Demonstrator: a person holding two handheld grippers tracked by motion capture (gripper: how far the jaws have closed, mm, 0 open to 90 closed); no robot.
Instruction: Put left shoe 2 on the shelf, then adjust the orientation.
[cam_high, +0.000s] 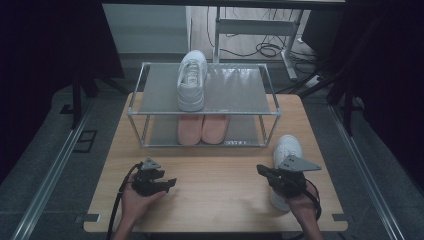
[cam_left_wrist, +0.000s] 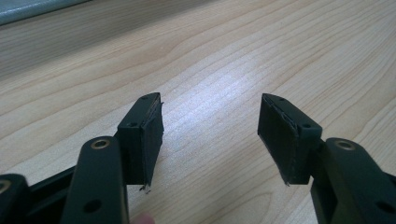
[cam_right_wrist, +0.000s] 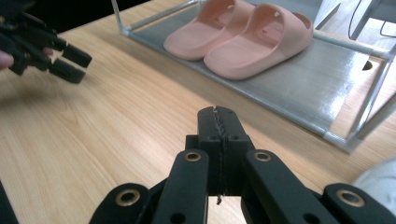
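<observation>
The right gripper (cam_high: 261, 170) (jaws pressed together, empty) hangs beside the white shoe (cam_high: 286, 150), which probably must go to the rack (cam_high: 270, 87) next, so it must open first, while the left gripper (cam_high: 172, 183) waits open.

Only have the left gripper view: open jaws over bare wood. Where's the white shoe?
Observer: A white shoe lies at the right side of the table, partly under the right gripper.
Operator: Right jaws on it?
Observer: No. They're shut on nothing and point left over the wood.
Operator: Its mate?
Observer: A second white shoe sits on the top shelf of the rack, with pink slippers on the shelf below.
</observation>
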